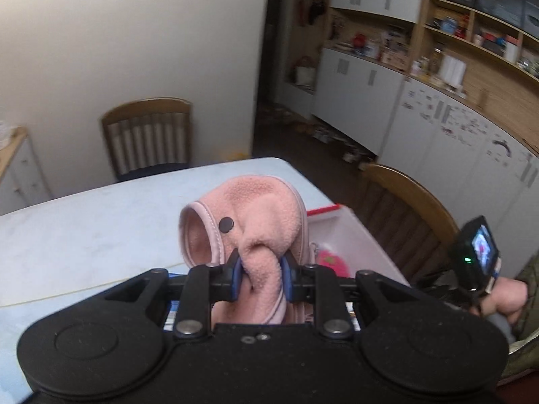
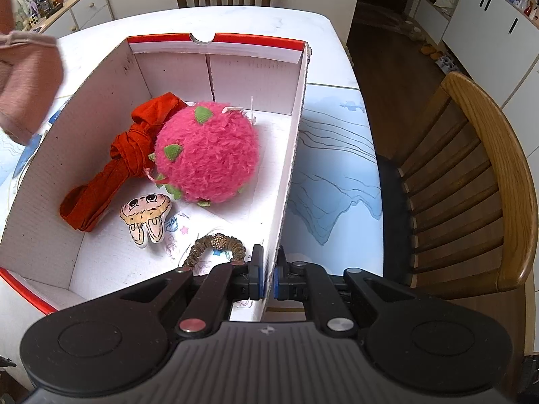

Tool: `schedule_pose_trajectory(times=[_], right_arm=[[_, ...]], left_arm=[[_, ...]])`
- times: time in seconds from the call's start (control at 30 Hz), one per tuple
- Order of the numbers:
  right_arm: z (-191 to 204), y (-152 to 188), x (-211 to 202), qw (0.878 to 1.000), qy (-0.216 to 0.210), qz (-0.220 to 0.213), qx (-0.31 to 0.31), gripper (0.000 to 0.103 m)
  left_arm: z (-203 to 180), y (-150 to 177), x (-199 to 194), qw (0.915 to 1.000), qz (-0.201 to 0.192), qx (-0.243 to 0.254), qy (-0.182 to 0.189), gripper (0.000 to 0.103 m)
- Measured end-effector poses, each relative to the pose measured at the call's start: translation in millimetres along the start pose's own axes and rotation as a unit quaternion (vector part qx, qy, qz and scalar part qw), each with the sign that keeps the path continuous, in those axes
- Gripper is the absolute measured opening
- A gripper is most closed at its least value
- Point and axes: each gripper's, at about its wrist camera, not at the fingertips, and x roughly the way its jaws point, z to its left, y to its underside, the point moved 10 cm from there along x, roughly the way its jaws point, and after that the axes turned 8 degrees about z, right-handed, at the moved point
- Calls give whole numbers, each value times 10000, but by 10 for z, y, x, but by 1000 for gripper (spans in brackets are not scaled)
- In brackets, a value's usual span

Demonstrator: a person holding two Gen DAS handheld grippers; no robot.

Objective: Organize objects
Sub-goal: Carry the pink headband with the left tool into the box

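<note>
Holding: my left gripper (image 1: 259, 277) pinches a pink fleece item (image 1: 249, 222), lower part hidden. My right gripper (image 2: 268, 277) clamps the box (image 2: 293, 155) side wall; scrunchie (image 2: 215, 247) partly cut off.

Pink fleece (image 2: 27, 80) cut off by left edge in right wrist view. Shelf clutter (image 1: 454, 33) too blurred to identify. Box (image 1: 340, 235) mostly hidden behind the fleece.

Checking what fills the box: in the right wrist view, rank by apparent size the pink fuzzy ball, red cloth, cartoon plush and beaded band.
1. pink fuzzy ball
2. red cloth
3. cartoon plush
4. beaded band, partly hidden by the gripper, so unsure.
</note>
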Motion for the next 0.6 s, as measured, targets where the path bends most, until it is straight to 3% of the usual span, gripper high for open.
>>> schedule_pose_trajectory(times=[0.33, 0.6], right_arm=[[-17, -22, 29, 9999, -12, 7, -122, 5], [-34, -45, 66, 9999, -34, 2, -124, 5]], left_arm=[[-620, 283, 718, 9945, 707, 514, 571, 21], [-837, 542, 1178, 9860, 1236, 978, 546, 21]])
